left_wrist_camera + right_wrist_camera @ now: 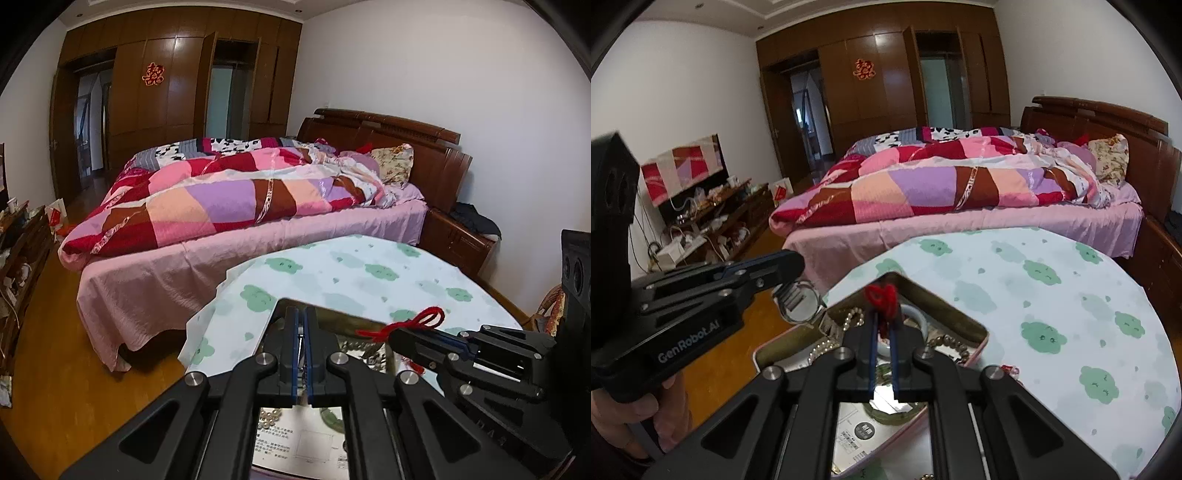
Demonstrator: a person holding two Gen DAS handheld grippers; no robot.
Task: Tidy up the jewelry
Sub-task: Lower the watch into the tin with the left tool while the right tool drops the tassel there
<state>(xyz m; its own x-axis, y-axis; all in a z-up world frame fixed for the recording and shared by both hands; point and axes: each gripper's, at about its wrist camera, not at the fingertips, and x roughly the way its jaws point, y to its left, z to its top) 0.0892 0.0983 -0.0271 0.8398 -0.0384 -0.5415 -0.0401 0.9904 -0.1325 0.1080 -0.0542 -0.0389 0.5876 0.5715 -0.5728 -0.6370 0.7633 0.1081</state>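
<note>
Bed, pink sheet, patchwork quilt heaped on top. Floral pillow against wooden headboard. Dark wardrobe bears a red paper emblem. Cluttered low cabinet along left wall.

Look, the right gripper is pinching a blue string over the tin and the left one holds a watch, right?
Not quite: the string is red, not blue, as the right wrist view shows. The right gripper does pinch it over the tin, and the left gripper does hold the watch.
</note>
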